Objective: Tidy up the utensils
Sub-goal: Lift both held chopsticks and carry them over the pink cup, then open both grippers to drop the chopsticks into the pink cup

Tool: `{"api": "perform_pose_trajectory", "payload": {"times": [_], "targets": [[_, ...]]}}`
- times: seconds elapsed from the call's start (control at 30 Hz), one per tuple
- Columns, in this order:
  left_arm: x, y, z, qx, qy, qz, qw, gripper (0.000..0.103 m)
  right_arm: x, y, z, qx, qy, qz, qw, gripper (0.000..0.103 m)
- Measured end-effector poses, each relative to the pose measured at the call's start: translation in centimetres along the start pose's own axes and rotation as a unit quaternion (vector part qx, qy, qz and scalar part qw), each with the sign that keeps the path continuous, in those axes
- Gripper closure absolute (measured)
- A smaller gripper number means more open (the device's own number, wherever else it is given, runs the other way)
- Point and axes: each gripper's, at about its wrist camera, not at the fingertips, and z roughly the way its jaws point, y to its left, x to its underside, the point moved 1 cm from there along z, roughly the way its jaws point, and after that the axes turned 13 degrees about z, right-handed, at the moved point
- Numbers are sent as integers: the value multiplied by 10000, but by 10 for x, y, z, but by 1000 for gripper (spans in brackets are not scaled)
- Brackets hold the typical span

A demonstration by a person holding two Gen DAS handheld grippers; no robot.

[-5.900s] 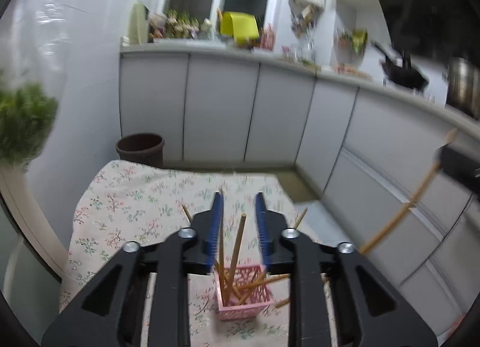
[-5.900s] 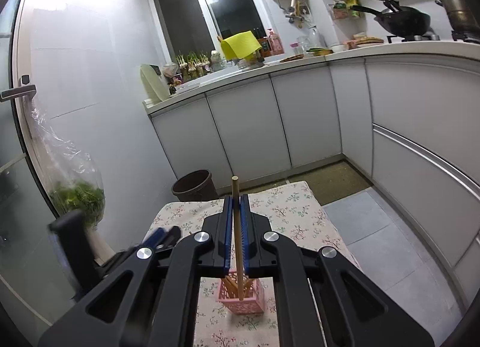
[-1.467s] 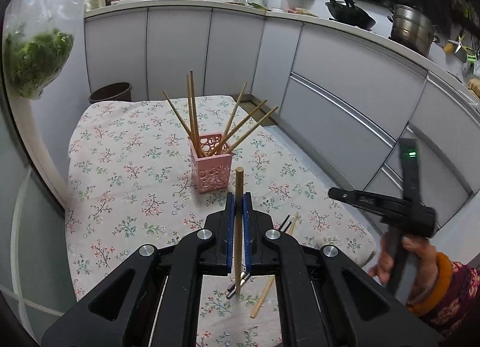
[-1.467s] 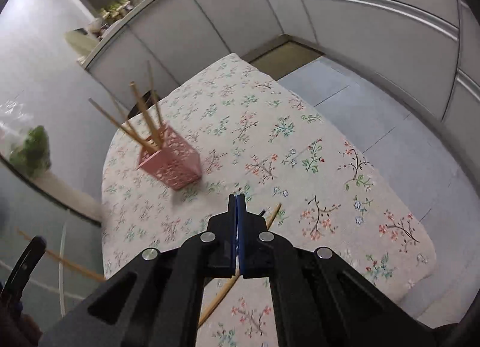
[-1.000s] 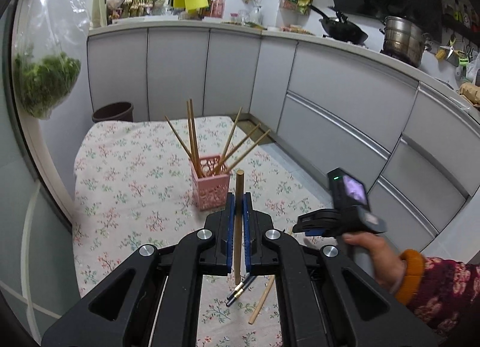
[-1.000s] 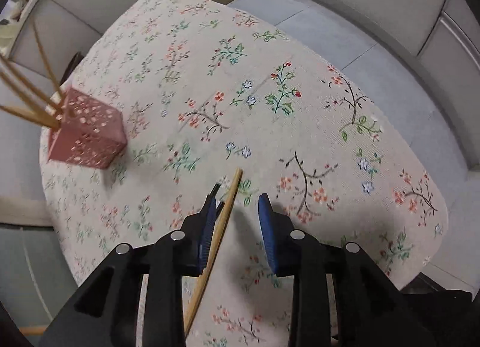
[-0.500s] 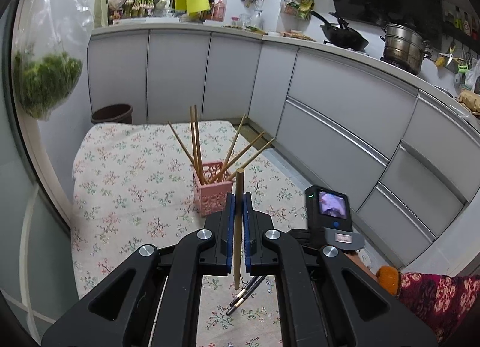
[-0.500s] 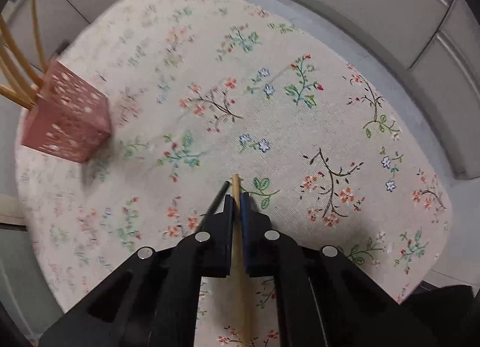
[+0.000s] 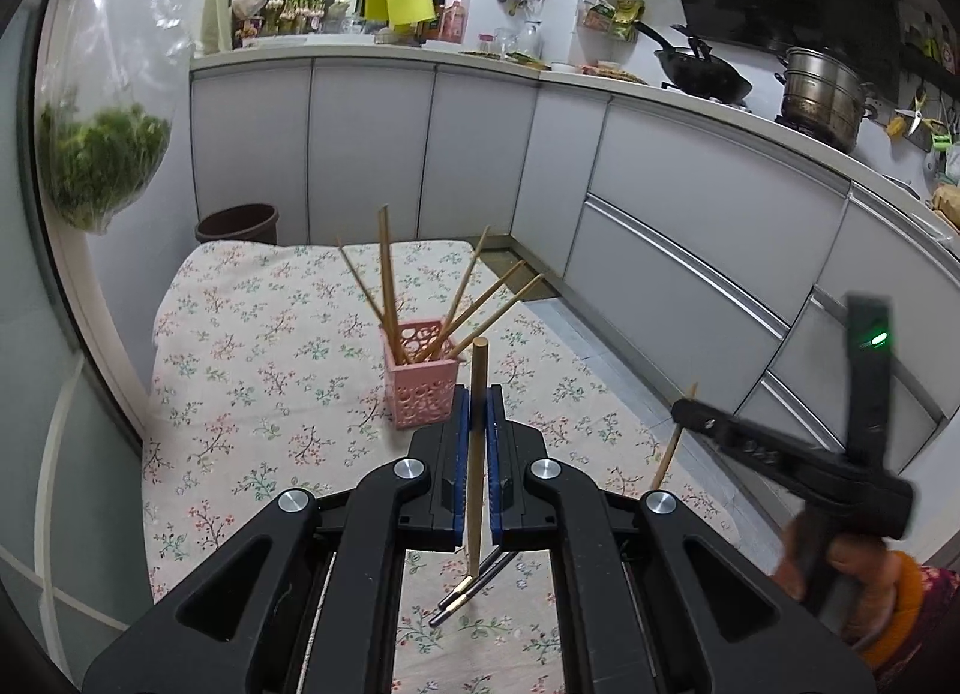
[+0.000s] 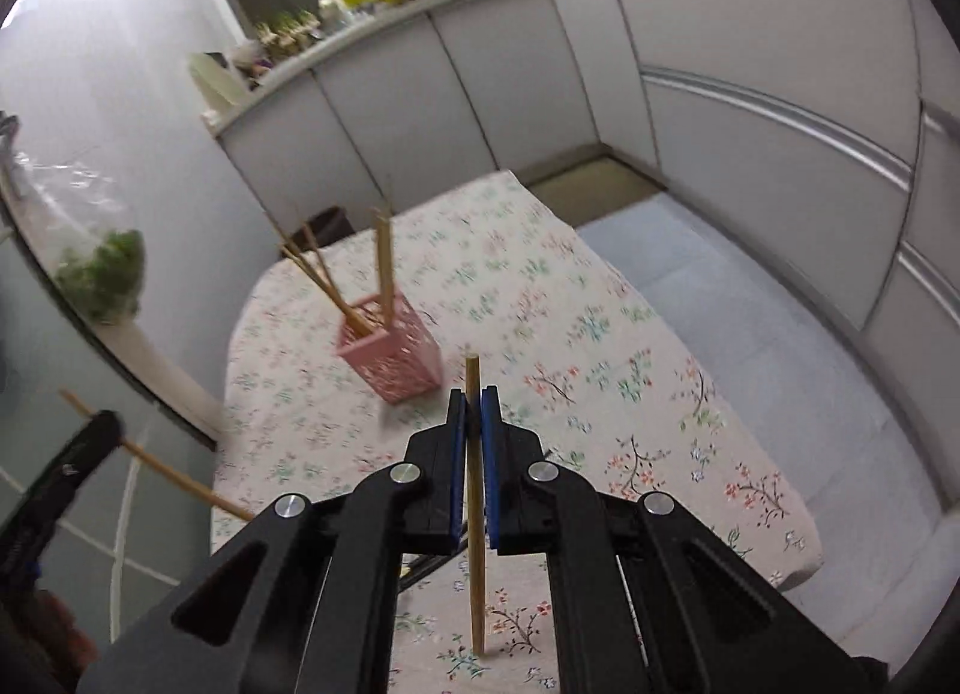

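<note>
The left claw (image 9: pixel 474 412) was clamped narrow on a wooden chopstick (image 9: pixel 478 436), its blue pads pressing the stick from both sides; the stick stood nearly upright, its blunt end above the claw and its thin end hanging below. The right claw (image 10: pixel 473 412) was likewise closed tight on a second wooden chopstick (image 10: pixel 474 514), held upright with the tip hanging above the cloth.

Ahead of both claws, the pink perforated holder (image 9: pixel 422 373) stood on the worktop (image 9: pixel 240 346), which was covered by a floral cloth. About 6 wooden chopsticks (image 9: pixel 386 286) leaned out of the holder in different directions. Seen from the right wrist, the holder (image 10: pixel 390 355) sat up and to the left of the claw, well apart from it.

A pair of dark chopsticks with golden ends (image 9: pixel 465 592) lay on the cloth below the left claw.

In the left wrist view, the right claw appeared at the right edge, gripped by a hand (image 9: pixel 840 568) in an orange cuff. A brown bin (image 9: pixel 237 221) stood beyond the worktop, and a bag of greens (image 9: pixel 99 166) hung at the left.
</note>
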Motion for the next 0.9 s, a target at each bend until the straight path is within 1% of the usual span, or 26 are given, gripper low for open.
{"api": "perform_pose_trajectory", "payload": {"times": [0.07,0.2,0.3,0.4,0.5,0.63,0.8,0.9], "targets": [[-5,-6,-1,-39,-12,41,10000,98,-7,6,-11,-130,-58,-35,9999,98],[-16,-8,2,-133,-90,61,9999,98,-27,20,-35,-386,-313,-14,9988,98],[-31,-5,7,-232,-153,121,9995,98,-45,29,-44,-525,-471,-3,9975,98],[-55,2,13,-337,-303,168,9988,98,-63,40,-48,-612,-691,-67,9957,98],[-81,9,20,-427,-513,161,9976,99,-78,50,-49,-699,-822,-135,9941,98],[-111,19,42,-614,-751,149,9952,99,-91,57,-43,-761,-958,-186,9923,98],[-126,37,81,-831,-845,70,9929,99,-99,60,-25,-807,-942,-191,9921,98],[-129,52,100,-840,-785,-82,9933,99,-102,62,-15,-803,-990,-214,9916,98]]}}
